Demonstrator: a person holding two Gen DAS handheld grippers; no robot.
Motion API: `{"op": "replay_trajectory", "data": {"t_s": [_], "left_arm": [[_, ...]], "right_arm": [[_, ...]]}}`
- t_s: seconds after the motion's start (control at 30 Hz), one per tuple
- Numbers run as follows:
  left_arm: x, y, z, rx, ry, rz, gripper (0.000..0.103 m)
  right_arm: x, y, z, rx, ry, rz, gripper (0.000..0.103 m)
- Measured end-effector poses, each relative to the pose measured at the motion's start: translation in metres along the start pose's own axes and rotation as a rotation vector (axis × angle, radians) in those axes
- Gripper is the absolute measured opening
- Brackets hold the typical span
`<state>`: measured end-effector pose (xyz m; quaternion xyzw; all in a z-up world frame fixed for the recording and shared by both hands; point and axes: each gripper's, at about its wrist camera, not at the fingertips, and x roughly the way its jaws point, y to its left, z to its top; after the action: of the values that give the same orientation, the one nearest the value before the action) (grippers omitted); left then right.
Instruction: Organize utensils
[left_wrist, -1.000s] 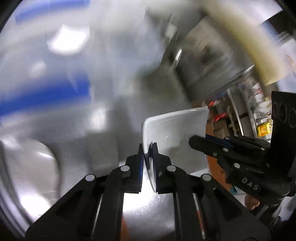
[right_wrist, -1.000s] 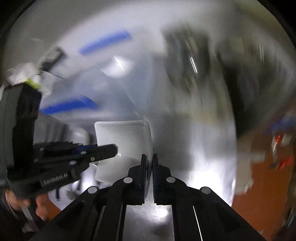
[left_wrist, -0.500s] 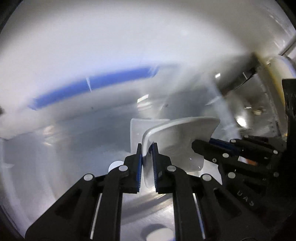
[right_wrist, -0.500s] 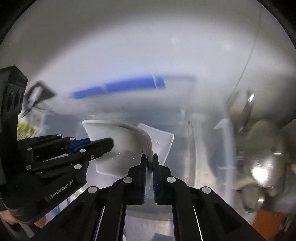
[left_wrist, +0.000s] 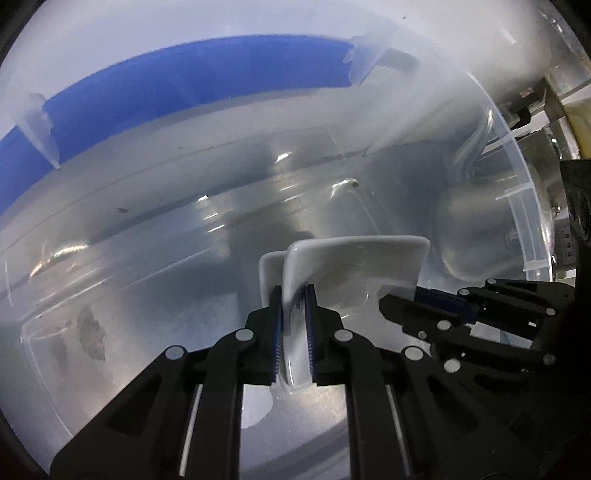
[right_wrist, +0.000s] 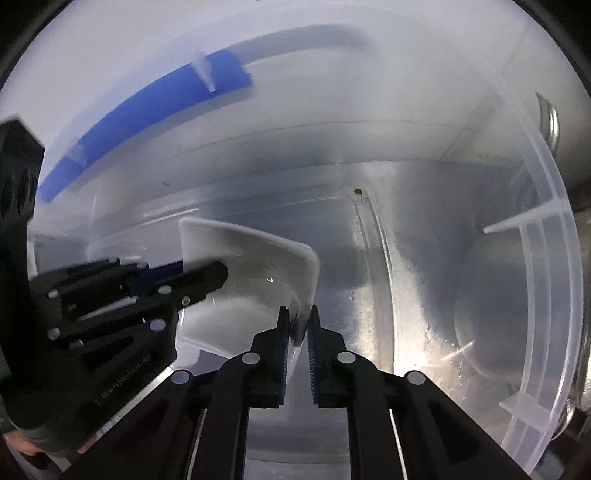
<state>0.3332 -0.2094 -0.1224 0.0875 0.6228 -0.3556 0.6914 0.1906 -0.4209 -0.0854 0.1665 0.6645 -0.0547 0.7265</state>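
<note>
- Left wrist view: the left gripper (left_wrist: 293, 332) pinches the left rim of a white square dish (left_wrist: 354, 266). The dish is tipped up on its edge, inside a big clear plastic bin (left_wrist: 517, 192) with a blue handle (left_wrist: 184, 74).
- In the same view a second white dish (left_wrist: 266, 273) peeks out just behind the first one, touching it or very close. I cannot tell if it is held too.
- Right wrist view: the right gripper (right_wrist: 297, 350) has its two fingers on either side of the dish's right rim. A thin gap shows by the right finger, so I cannot tell if it is squeezing or just letting go.
- The dish looks hard, smooth and shiny. I think it is a bit heavy for its size, slippery, and could chip or crack if it drops or bangs the bin.
- The rim is the best place to hold, since it is thin and fits between the fingers. One hold on each side keeps it steady.
- The bin wall curves up close on the right and at the far side. The bin floor to the left looks open, so there is more room to move that way.
- The two grippers are near each other, so they could bump.
</note>
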Motion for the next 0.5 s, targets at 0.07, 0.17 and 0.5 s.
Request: {"op": "replay_trajectory", "data": {"t_s": [0.07, 0.17, 0.5], "left_arm": [[-0.003, -0.004, 0.000, 0.008, -0.014, 0.022, 0.009], [-0.013, -0.014, 0.001, 0.021, -0.041, 0.043, 0.029], [-0.095, -0.048, -0.057, 0.080, -0.179, 0.105, 0.039]], "right_arm": [[-0.001, 0.002, 0.001, 0.010, 0.010, 0.003, 0.016], [-0.012, 0.001, -0.003, -0.004, -0.006, 0.029, 0.017], [-0.153, -0.009, -0.114, -0.116, -0.242, 0.072, 0.047]]}}
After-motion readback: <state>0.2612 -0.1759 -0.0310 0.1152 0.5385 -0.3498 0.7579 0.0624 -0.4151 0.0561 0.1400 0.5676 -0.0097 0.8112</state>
